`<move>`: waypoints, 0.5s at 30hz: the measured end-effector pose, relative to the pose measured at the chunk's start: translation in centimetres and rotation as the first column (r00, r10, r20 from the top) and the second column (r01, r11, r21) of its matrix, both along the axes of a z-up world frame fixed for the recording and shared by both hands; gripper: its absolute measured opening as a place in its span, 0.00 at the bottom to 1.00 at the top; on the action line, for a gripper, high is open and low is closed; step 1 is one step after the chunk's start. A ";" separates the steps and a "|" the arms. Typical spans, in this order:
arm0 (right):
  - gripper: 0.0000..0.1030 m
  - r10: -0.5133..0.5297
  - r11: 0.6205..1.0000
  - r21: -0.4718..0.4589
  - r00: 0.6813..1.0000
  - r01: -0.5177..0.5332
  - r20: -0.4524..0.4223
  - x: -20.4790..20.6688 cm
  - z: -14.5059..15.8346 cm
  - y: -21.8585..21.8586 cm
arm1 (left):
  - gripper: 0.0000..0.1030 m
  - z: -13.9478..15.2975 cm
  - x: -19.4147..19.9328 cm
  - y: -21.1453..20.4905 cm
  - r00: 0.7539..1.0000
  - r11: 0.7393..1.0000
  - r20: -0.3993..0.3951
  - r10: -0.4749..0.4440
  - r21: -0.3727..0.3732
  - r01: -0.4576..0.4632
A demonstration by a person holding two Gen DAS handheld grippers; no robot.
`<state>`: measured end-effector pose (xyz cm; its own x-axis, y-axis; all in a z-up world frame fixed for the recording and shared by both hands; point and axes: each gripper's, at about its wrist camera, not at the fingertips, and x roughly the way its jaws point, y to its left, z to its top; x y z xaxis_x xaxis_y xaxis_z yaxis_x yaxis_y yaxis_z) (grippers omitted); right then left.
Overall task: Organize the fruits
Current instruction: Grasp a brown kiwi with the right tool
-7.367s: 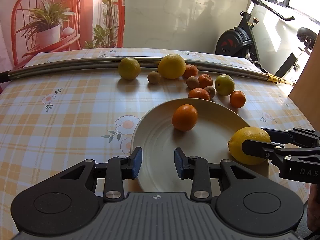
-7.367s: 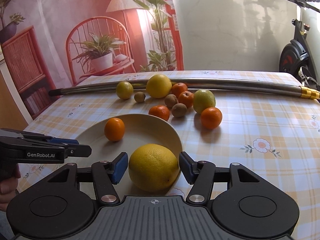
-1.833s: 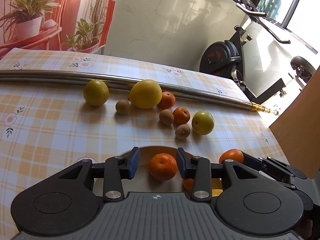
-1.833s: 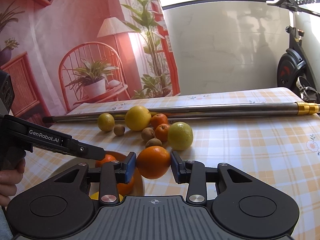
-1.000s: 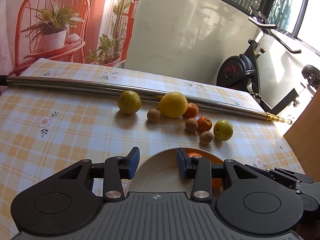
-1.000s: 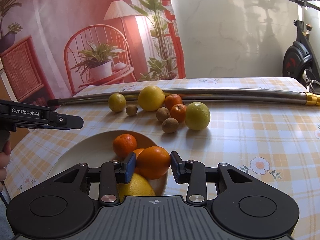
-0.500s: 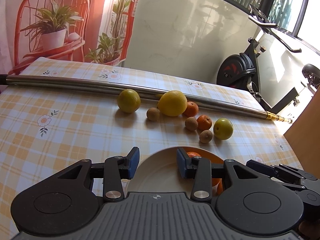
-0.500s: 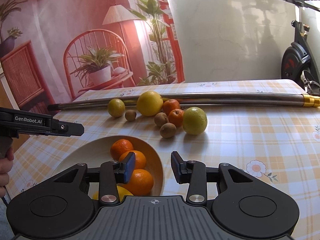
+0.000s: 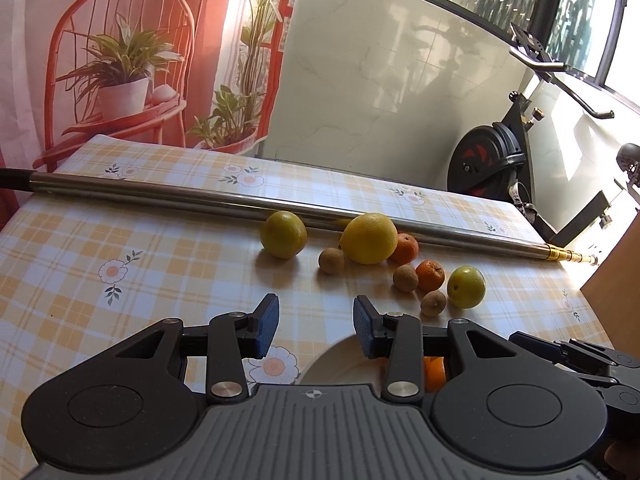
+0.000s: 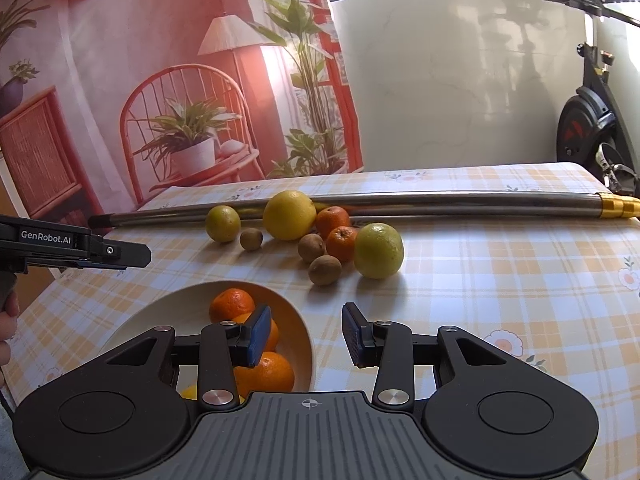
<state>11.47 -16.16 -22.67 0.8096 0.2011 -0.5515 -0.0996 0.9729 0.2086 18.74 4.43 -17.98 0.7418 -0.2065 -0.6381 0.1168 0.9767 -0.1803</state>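
Observation:
A cream bowl [image 10: 168, 312] holds several oranges [image 10: 232, 304] and a yellow fruit; its rim also shows in the left wrist view [image 9: 332, 360]. Loose fruit lies beyond it: a big yellow citrus [image 10: 289, 215], a green-yellow citrus [image 10: 378, 250], a small yellow-green one [image 10: 222, 223], two mandarins [image 10: 340, 243] and three brown kiwis [image 10: 325, 269]. My right gripper [image 10: 306, 338] is open and empty above the bowl's right rim. My left gripper [image 9: 316, 330] is open and empty, over the tablecloth at the bowl's left side; it also shows in the right wrist view [image 10: 120, 254].
A long steel pole [image 10: 440, 202] lies across the checked tablecloth [image 10: 500, 280] behind the fruit. An exercise bike [image 9: 500, 160] stands past the table's far right. A wooden panel [image 9: 616, 280] is at the right edge.
Both grippers have lifted and drawn back slightly from the bowl, staying open. The orange released earlier by the right gripper rests in the bowl.

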 end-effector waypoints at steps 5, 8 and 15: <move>0.32 0.037 0.999 -0.002 0.999 -0.037 0.007 2.2 0.3 -0.4 | 0.42 1.3 1.2 0.9 0.999 0.999 0.027 0.027 0.023 -0.027; 0.31 0.059 0.998 -0.009 0.998 -0.059 0.002 4.4 0.4 -0.2 | 0.42 1.7 1.8 1.0 0.999 0.999 0.039 0.036 0.028 -0.038; 0.30 0.073 0.993 -0.089 0.995 -0.079 -0.065 9.1 -0.5 1.1 | 0.42 0.7 2.7 1.1 0.999 0.999 0.017 0.036 0.019 -0.037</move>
